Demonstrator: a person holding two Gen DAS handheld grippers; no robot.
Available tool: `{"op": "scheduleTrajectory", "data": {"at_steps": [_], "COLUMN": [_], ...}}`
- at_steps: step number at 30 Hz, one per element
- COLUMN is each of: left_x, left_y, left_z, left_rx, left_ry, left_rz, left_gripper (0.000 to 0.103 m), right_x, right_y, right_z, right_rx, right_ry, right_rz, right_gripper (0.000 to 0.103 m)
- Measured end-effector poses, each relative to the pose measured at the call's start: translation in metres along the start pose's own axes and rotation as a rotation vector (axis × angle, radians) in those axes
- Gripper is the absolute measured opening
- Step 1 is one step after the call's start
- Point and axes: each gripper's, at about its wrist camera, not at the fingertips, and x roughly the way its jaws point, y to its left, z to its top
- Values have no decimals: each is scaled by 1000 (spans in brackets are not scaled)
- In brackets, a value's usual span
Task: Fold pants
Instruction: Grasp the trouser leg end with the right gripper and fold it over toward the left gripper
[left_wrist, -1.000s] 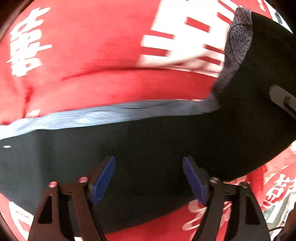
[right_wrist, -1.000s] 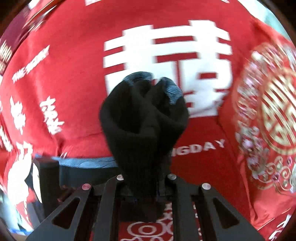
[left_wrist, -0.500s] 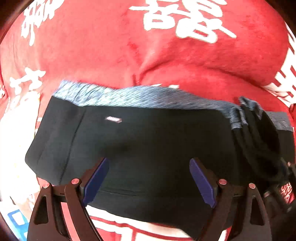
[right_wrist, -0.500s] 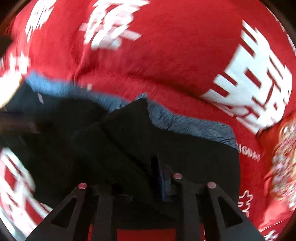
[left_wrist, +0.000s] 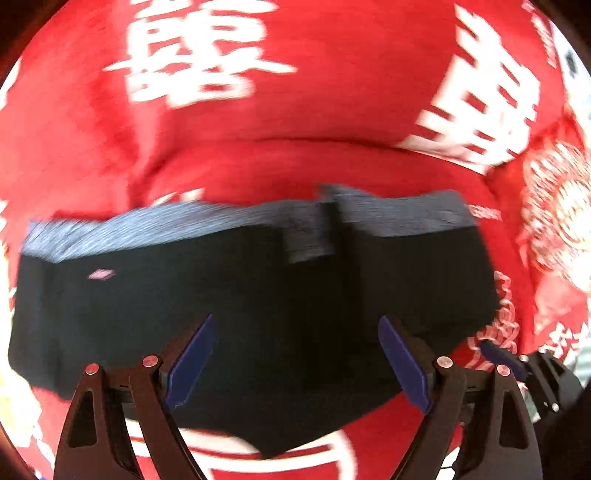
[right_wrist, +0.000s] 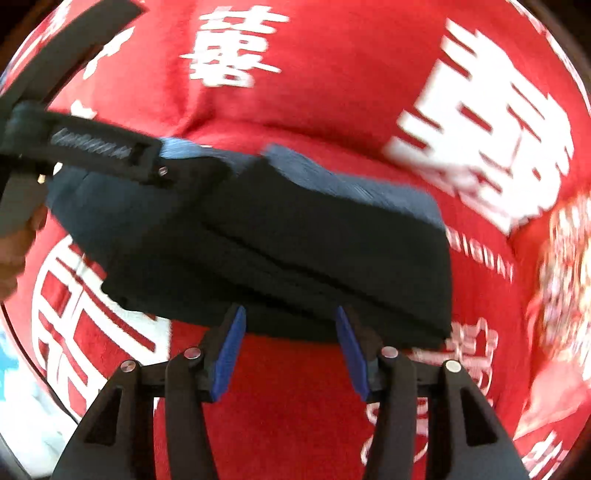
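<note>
The black pants (left_wrist: 258, 295) with a grey-blue waistband (left_wrist: 166, 225) lie folded on the red cloth, the right part doubled over onto the rest. My left gripper (left_wrist: 295, 354) is open above the pants' near edge, holding nothing. My right gripper (right_wrist: 290, 347) is open and empty, just in front of the folded pants (right_wrist: 295, 240). The left gripper's body (right_wrist: 85, 144) shows at the upper left of the right wrist view, over the pants' left end. The right gripper's tip (left_wrist: 517, 362) shows at the lower right of the left wrist view.
A red cloth (left_wrist: 332, 110) with large white characters (right_wrist: 491, 147) covers the whole surface under the pants. A gold and white pattern (left_wrist: 561, 221) lies at its right side. A pale blue-white area (right_wrist: 14, 387) shows at the lower left.
My right gripper carried the bunched pant leg leftward, laid it over the waist part and opened. It has drawn back clear of the pants. My left gripper stayed open over the pants.
</note>
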Motion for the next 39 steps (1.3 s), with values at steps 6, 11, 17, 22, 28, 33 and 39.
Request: {"op": "scheduleTrajectory", "data": {"at_steps": [6, 11, 17, 22, 28, 33, 39], "left_x": [36, 46, 28, 47, 47, 46, 28], "left_y": [-14, -21, -21, -14, -16, -17, -6], "left_z": [20, 19, 2, -18, -19, -21, -25], "left_rx": [-9, 20, 79, 63, 49, 3, -113], "left_ry": [62, 122, 96, 117, 100, 73, 26], "left_rz": [-64, -115, -73, -45, -41, -20, 68], "left_gripper": [73, 16, 15, 15, 15, 15, 16], "right_x": [7, 11, 1, 2, 23, 64, 87], "right_y": [-36, -52, -64, -77, -122, -128, -67], "right_z": [-13, -21, -26, -19, 28, 79, 105], "right_rx": [155, 242, 283, 317, 404, 359, 169], "right_ry": [55, 80, 80, 62, 3, 14, 47], "right_rz": [50, 107, 137, 187, 157, 155, 167], "right_gripper": [55, 40, 38, 38, 38, 38, 41]}}
